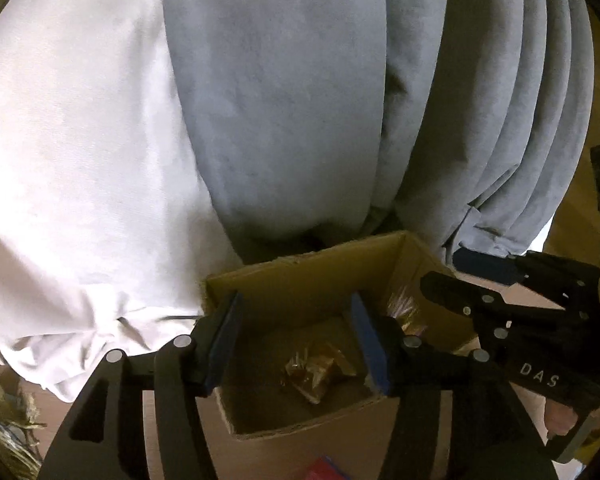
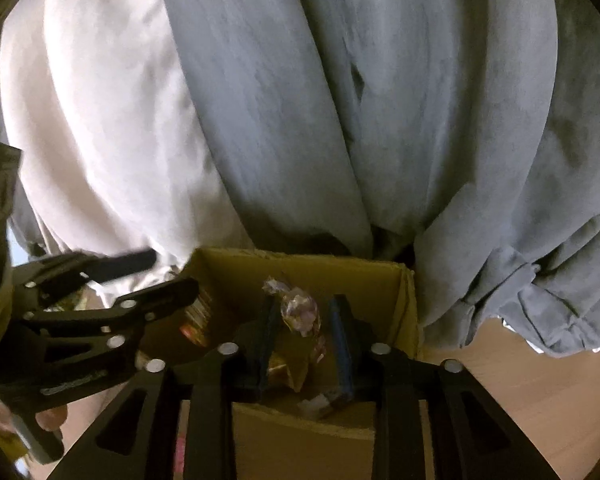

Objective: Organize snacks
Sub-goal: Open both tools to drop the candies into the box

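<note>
An open cardboard box [image 1: 300, 276] [image 2: 292, 270] stands on the wooden floor. My left gripper [image 1: 296, 336] is open and empty above the box mouth. A clear-wrapped brown snack [image 1: 312, 372] lies on the box floor between its fingers. My right gripper [image 2: 304, 332] is over the same box, jaws close on a crinkly clear-wrapped snack [image 2: 300, 312] with a gold lower part. In the left wrist view the right gripper [image 1: 480, 280] reaches over the box's right wall. In the right wrist view the left gripper [image 2: 140, 280] sits at the box's left wall.
A person in a white shirt [image 1: 80, 160] and grey trousers [image 1: 300, 100] crouches right behind the box. Another shiny wrapped pack [image 1: 404, 308] leans inside the box's right wall. A red item [image 1: 324, 470] lies on the floor in front. Straw-like clutter [image 1: 4, 420] is at the left.
</note>
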The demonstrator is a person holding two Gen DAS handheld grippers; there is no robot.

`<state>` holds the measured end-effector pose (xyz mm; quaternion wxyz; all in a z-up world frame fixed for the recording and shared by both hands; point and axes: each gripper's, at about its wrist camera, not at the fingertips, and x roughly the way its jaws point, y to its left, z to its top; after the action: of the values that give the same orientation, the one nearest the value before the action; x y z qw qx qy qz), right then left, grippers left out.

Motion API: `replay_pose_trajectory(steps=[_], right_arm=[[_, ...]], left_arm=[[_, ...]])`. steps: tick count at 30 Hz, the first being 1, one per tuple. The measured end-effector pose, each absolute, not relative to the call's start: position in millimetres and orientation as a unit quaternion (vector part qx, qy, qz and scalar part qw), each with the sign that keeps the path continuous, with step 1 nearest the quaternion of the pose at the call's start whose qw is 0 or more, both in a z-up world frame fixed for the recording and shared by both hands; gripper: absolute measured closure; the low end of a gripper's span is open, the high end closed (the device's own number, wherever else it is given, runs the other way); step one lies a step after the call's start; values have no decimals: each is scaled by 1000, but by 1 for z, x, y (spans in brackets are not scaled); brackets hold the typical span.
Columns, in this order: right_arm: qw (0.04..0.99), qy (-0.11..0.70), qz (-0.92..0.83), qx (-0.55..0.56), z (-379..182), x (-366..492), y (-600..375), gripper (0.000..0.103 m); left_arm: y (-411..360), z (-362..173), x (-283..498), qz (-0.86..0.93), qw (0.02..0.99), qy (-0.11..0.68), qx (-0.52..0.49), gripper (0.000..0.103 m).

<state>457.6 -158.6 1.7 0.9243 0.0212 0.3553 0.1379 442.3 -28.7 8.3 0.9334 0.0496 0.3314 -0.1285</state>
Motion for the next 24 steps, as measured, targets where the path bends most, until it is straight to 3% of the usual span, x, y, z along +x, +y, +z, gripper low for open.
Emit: replay_pose_trajectory(steps=[3, 24], right_arm=[[929, 348, 126, 23, 1, 453, -163, 59], [938, 337, 84, 4, 5, 331, -201, 59]], left_arm=[[-29, 11, 427, -114, 939, 319, 61, 39], [-59, 13, 309, -166, 941, 281, 93, 31]])
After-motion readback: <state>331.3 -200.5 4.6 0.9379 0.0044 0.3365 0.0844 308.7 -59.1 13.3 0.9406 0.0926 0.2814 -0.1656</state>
